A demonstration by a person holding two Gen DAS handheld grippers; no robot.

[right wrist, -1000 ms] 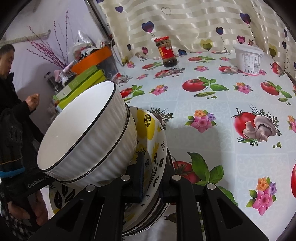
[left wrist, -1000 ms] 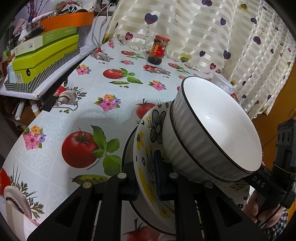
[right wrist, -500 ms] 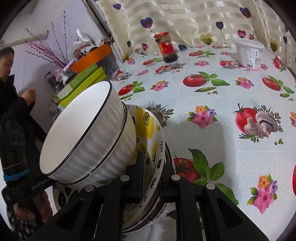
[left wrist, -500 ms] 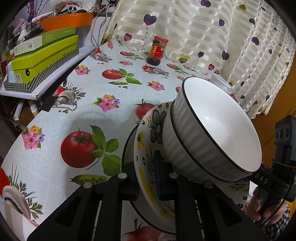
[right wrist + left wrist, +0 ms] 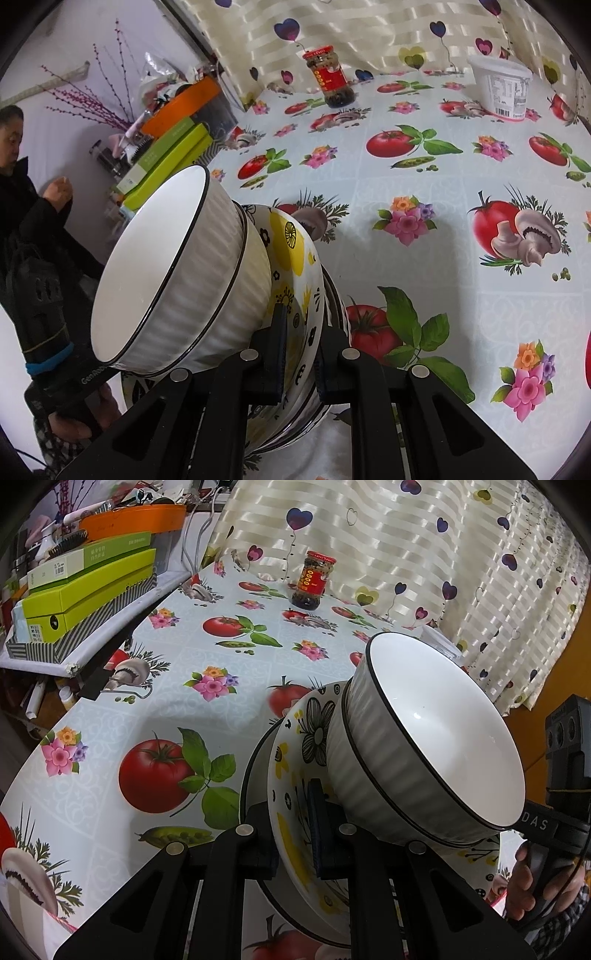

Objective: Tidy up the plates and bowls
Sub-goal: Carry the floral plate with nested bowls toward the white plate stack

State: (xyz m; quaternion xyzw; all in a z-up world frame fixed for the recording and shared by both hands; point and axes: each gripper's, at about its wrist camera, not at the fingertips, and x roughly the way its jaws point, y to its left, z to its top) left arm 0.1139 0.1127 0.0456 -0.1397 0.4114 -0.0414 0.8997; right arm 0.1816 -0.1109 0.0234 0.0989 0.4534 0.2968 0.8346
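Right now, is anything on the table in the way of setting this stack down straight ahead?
Nothing visible: the tablecloth ahead of the stack is bare. The sauce jar and white tub stand far back near the curtain.

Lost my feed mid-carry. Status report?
Left gripper and right gripper shut on plate stack. White bowls nested on top, tilted. Sauce jar ahead, far off.
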